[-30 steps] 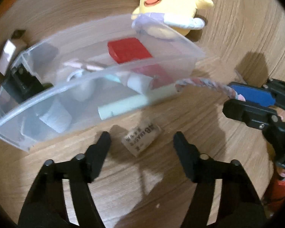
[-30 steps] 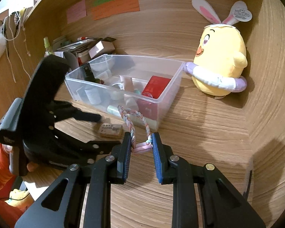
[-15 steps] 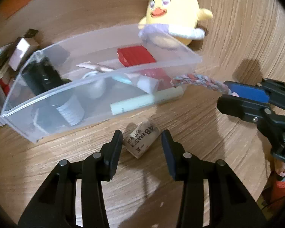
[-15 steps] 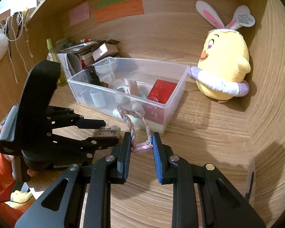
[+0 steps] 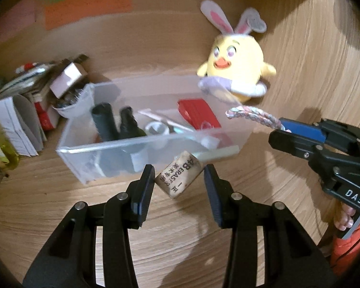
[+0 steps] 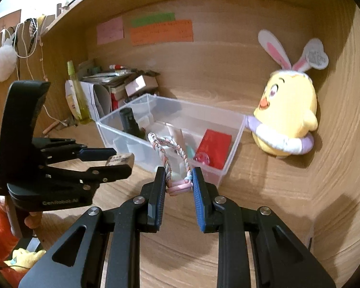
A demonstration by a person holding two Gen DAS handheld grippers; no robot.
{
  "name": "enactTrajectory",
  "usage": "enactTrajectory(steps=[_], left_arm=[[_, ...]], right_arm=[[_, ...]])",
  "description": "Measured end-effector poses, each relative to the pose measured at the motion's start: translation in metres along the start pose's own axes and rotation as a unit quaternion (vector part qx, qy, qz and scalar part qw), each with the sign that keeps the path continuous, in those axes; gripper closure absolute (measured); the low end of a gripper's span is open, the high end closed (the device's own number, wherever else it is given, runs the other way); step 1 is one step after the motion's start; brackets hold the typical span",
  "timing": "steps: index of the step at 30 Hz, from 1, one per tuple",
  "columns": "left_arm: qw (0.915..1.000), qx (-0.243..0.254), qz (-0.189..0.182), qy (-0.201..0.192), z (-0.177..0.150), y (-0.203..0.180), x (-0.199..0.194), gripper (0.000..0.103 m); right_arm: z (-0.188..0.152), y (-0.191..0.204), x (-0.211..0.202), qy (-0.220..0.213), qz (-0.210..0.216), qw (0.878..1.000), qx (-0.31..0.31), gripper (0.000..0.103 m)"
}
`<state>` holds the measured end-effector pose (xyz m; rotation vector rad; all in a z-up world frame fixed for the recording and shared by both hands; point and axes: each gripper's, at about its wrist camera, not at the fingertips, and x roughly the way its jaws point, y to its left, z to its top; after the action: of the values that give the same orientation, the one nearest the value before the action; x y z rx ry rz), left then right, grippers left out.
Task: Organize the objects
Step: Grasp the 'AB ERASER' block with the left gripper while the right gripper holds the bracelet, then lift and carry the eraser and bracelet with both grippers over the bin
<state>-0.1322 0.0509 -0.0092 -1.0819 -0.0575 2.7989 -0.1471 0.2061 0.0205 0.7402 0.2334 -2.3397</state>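
Observation:
My left gripper point(image 5: 179, 176) is shut on a beige eraser point(image 5: 178, 176) printed "4B ERASER" and holds it in the air just in front of the clear plastic bin point(image 5: 72, 154). The eraser also shows in the right wrist view point(image 6: 120, 160) between the left gripper's fingers point(image 6: 122, 162). My right gripper point(image 6: 178, 178) is shut on a braided pastel bracelet point(image 6: 166, 147) with a pink clasp, held near the bin's near wall point(image 6: 225, 168). The bracelet point(image 5: 254, 116) also shows in the left wrist view, sticking out of the right gripper point(image 5: 282, 129). The bin holds a red box point(image 5: 198, 116), dark bottles point(image 5: 105, 122) and tubes.
A yellow plush chick with bunny ears point(image 6: 286, 122) sits right of the bin against the wooden wall. Books, boxes and a green bottle point(image 6: 75, 93) are stacked left of the bin. Coloured sticky notes point(image 6: 160, 32) hang on the back wall.
My left gripper closed on the eraser and lifted it off the desk toward the bin. My right gripper rose slightly, still holding the bracelet.

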Motion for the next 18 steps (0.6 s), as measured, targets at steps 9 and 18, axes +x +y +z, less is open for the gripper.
enactTrajectory(steps=[9,18], left_arm=[[0.9983,-0.024,0.007,-0.053,0.019,0.02,-0.032,0.061],[0.9959,-0.033,0.014,-0.083,0.038,0.028,-0.044,0.061]], right_arm=[[0.025,0.007,-0.002,-0.026,-0.011,1.0,-0.005,0.083],[0.049,0.005,0.007,-0.037,-0.019,0.999,-0.004,0.083]])
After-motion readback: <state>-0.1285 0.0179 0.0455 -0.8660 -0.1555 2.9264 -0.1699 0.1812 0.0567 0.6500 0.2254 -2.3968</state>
